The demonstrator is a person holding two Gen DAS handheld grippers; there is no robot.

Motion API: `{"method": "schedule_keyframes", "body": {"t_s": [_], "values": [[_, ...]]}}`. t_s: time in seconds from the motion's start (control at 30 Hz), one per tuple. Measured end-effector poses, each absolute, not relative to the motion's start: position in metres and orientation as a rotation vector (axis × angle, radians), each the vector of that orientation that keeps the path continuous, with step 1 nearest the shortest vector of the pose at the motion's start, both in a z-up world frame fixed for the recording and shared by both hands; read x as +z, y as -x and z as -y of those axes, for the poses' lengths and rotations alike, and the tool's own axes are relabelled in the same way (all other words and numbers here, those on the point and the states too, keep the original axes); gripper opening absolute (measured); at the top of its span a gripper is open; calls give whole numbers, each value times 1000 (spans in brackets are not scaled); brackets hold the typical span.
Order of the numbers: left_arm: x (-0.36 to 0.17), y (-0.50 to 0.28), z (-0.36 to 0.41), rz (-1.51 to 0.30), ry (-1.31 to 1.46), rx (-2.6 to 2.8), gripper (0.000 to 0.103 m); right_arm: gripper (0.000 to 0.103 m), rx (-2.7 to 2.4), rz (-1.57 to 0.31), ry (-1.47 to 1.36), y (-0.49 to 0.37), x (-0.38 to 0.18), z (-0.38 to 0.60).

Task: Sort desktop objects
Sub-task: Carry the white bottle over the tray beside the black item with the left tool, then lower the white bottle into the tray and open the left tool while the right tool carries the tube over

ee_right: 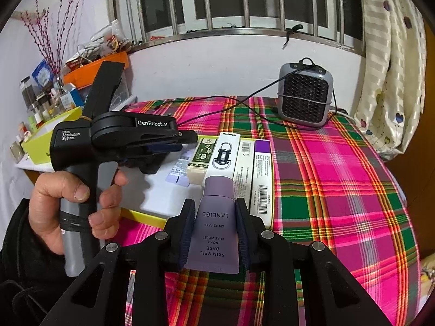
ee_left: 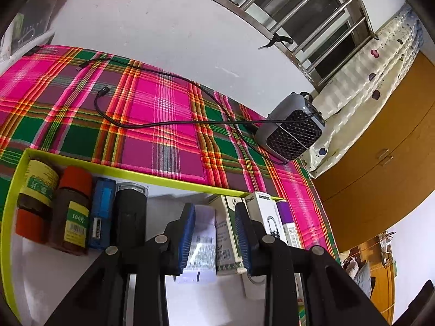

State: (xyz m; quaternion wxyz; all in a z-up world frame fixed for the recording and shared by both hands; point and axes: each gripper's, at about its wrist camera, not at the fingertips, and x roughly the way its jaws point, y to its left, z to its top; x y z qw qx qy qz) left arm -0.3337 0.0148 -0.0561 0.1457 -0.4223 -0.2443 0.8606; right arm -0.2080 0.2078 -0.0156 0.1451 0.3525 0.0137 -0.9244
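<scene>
Left wrist view: lime tray (ee_left: 16,179) lower left, bottles (ee_left: 69,212) lying in row at its left end, cartons (ee_left: 261,212) at right. Left hand-held gripper (ee_left: 214,241) released, jaws apart over white sachet (ee_left: 202,241), nothing held. Right wrist view only: right hand-held gripper (ee_right: 215,233) clenched on lilac tube (ee_right: 214,228), low centre, at tray's near edge. Tube likely light, soft, squashy, slick; pads mid-body look right, gentle squeeze. Hand (ee_right: 62,203) on left gripper's grip, frame left. Fan heater (ee_right: 305,95) on worktop (ee_right: 339,190), upper right.
</scene>
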Motion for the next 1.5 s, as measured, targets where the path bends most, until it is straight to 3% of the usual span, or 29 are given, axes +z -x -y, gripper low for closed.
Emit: {"method": "schedule_keyframes", "body": {"t_s": [0.17,0.53,1.5], "values": [[-38,326,-17,540,1263,2543,24,31,-2671,-61,-1013,206,-11,-205],[15,306,31,606,1105,2636,23,31,-2633,-86,-1013,208,-6,-183],[28,300,77,651,1096,2661,23,31,-2526,10,-1150,289,-33,-110]]}}
